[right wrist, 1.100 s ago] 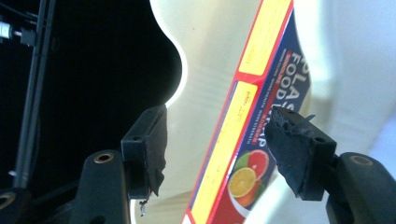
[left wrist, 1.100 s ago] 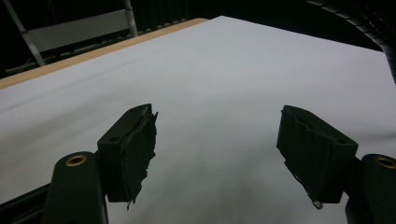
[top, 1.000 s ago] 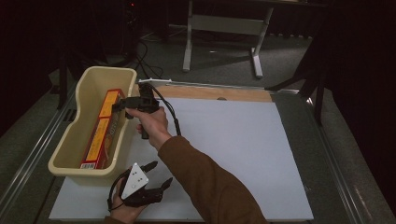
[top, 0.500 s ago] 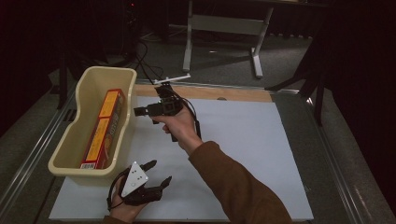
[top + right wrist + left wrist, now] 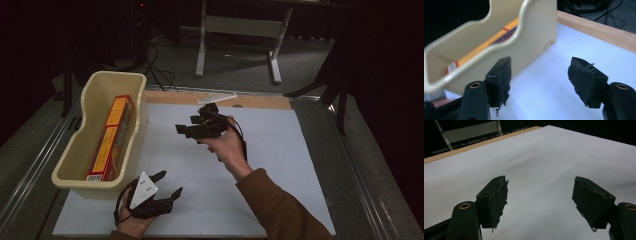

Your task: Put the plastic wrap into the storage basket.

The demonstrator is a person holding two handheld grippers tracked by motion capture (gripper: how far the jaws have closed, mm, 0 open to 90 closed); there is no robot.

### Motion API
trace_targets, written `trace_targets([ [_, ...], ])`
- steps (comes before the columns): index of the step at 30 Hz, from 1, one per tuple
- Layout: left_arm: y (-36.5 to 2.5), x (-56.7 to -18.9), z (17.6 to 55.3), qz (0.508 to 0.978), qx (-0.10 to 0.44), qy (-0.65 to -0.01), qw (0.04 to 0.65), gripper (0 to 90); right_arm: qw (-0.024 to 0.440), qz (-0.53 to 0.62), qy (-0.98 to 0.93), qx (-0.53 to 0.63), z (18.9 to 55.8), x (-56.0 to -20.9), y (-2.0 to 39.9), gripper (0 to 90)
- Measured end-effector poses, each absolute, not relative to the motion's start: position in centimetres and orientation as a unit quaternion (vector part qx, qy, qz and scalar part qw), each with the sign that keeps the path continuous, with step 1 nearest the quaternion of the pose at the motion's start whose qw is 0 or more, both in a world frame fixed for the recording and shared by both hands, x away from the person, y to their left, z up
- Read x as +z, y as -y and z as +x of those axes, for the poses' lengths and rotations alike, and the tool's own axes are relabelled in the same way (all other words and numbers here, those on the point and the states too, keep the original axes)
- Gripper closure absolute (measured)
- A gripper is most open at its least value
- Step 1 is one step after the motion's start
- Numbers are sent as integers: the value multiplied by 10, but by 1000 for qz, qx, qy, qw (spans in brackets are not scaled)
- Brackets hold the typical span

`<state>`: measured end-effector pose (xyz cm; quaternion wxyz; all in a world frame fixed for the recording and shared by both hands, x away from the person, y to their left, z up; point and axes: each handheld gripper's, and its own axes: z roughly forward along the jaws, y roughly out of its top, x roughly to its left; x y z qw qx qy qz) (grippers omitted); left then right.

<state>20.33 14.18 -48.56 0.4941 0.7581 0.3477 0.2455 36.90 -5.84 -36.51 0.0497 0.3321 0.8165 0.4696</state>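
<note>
Box (image 5: 109, 140) in tub (image 5: 90, 100), right gripper (image 5: 184, 129) open beside it.

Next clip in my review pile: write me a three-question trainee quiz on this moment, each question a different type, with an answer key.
1. True or false: the orange box lies inside the cream bin.
2. Multiple choice: what is between the jaws of the right gripper? A) the orange box B) nothing C) a cable
3. Short answer: on what surface does the left gripper rest, and are its jaws open or shut?

Key
1. True. The box lies lengthwise along the bin's floor.
2. B. The jaws stand apart, having just opened wider, with only the white sheet showing between them in the right gripper view.
3. On the white sheet, beside the bin's near end; open.
</note>
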Motion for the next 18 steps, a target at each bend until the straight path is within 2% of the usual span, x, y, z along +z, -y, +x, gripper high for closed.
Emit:
trace_targets([
  [2, -142, -486, 204, 757, 247, -350, 494, 278, 75, 322, -819, 469, 352, -375, 76, 331],
  [7, -143, -486, 203, 756, 247, -350, 495, 277, 96, 314, -826, 459, 331, -399, 101, 315],
  [18, -144, -486, 206, 755, 247, -356, 492, 276, 160, 284, -836, 442, 301, -436, 164, 296],
])
